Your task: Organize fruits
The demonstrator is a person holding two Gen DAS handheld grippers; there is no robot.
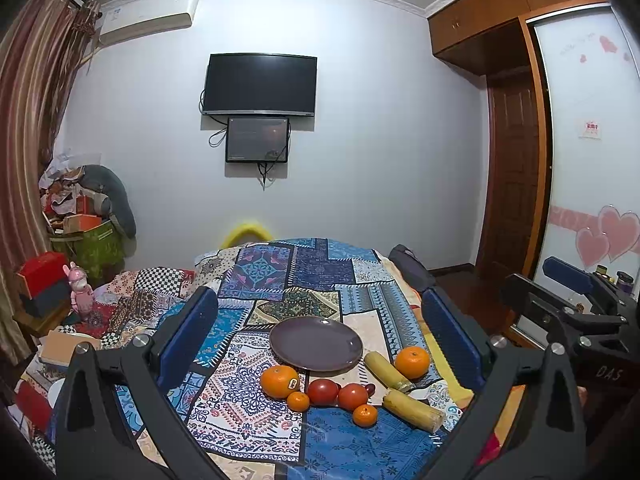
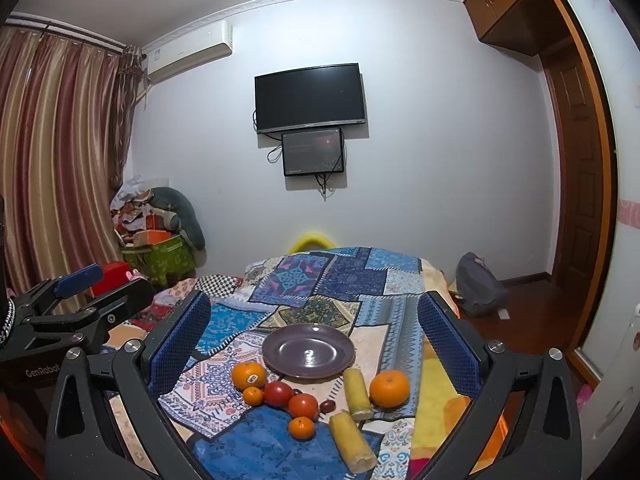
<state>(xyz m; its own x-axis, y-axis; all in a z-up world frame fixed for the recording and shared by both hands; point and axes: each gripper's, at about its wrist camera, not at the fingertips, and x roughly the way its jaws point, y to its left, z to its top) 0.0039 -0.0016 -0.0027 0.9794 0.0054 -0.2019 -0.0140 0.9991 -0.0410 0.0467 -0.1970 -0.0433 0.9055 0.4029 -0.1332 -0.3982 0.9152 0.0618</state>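
The left gripper [image 1: 320,332] is spread wide open. Its two blue fingers [image 1: 188,332] stand far apart, one on each side of the fruit, and they touch nothing and hold nothing. The right gripper [image 2: 314,344] is the same — its blue fingers [image 2: 178,344] are spread wide and they grip nothing at all. Both hang in the air above the near end of the patchwork cloth [image 1: 276,280].

The fruit sits on the cloth, near the grippers. A purple plate [image 1: 316,343] lies flat, a little farther back, with no fruit on it. Just in front of it, on the left, is a big orange with a sticker [image 1: 279,381], and a small orange [image 1: 298,401] touches it. Next come two red tomatoes [image 1: 322,391] side by side (they look like they touch). A tiny dark red fruit [image 1: 371,389] peeks out behind the second tomato. Another small orange [image 1: 365,415] sits closest to the camera.

On the right lie two pale yellow sticks — they may be cut sugarcane, it is hard to tell. One yellow stick [image 1: 387,365] lies close against the plate's edge, and the other yellow stick [image 1: 414,410] lies nearer to us. A second big orange [image 1: 412,362] rests just beside the first stick.

On the far wall hangs a black TV [image 1: 260,84].
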